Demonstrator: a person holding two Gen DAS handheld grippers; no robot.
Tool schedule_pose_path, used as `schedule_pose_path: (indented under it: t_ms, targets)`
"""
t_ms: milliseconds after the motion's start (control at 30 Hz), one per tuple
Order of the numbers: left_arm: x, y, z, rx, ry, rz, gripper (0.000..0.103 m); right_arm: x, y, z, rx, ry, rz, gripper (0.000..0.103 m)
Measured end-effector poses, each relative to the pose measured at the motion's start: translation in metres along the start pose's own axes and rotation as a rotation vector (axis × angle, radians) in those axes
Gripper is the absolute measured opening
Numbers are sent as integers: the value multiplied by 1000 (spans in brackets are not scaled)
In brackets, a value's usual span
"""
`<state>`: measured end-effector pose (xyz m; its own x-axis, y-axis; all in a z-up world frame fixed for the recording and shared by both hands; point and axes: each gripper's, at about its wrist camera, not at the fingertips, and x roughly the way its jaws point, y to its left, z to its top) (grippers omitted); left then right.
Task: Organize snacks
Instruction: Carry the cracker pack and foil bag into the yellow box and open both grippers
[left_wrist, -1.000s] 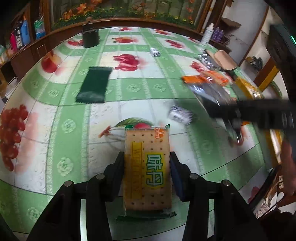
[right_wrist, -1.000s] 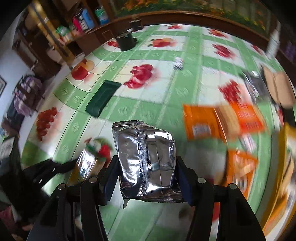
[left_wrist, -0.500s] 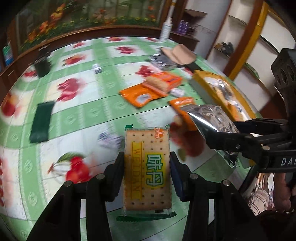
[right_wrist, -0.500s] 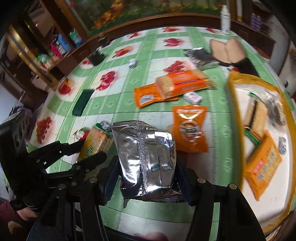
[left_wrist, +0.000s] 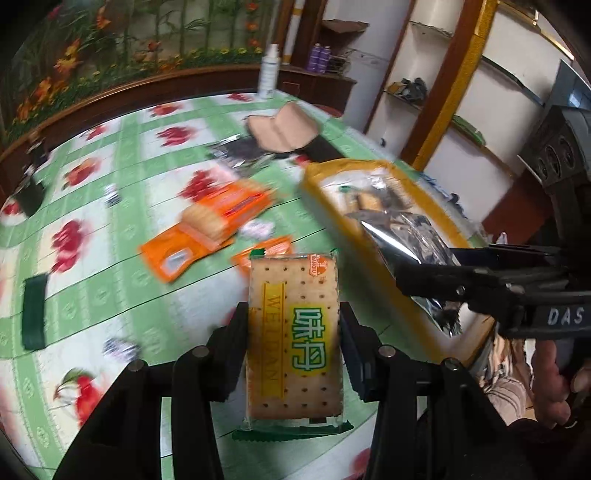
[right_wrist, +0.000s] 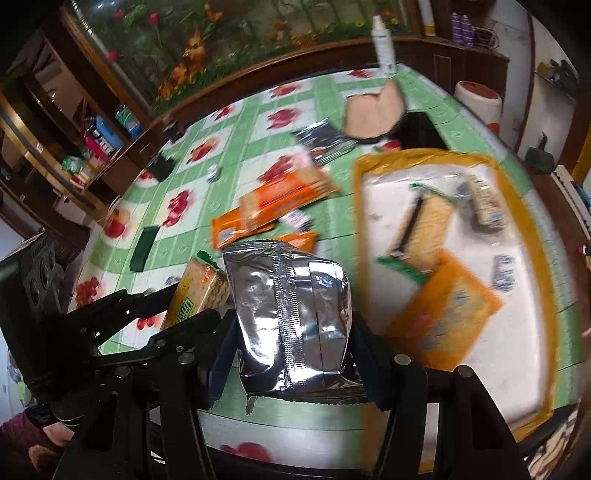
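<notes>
Both jaws steeply downward, gripping cracker pack (left_wrist: 294, 332), foil bag (right_wrist: 291, 314).

Cracker packet (left_wrist: 294, 334), clear wrap with green ends and yellow label, held upright between black fingers (left_wrist: 236, 347) above the surface (left_wrist: 110, 295). Silver foil pouch (right_wrist: 291, 317), crinkled, back seam facing the camera, clamped between fingers (right_wrist: 364, 354), likewise off the surface. Yellow-rimmed tray (right_wrist: 360, 229) with white floor, holding a green-edged cracker packet (right_wrist: 424, 230), an orange packet (right_wrist: 447, 314) and small wrapped pieces. Orange packets (right_wrist: 280, 199) loose on the green fruit-print surface just left of the tray, overlapping.
</notes>
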<state>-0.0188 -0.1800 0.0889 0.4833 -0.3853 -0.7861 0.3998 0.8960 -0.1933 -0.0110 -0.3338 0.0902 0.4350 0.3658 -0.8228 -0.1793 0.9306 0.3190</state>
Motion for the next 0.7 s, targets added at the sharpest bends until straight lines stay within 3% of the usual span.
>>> schedule_pose_path:
  t_ms: [400, 700]
  targets:
    - [49, -107, 32, 136, 36, -75, 46, -43, -125, -12, 160, -28, -55, 63]
    - [84, -150, 26, 183, 110, -100, 46, -44, -177, -13, 210, 6, -34, 63]
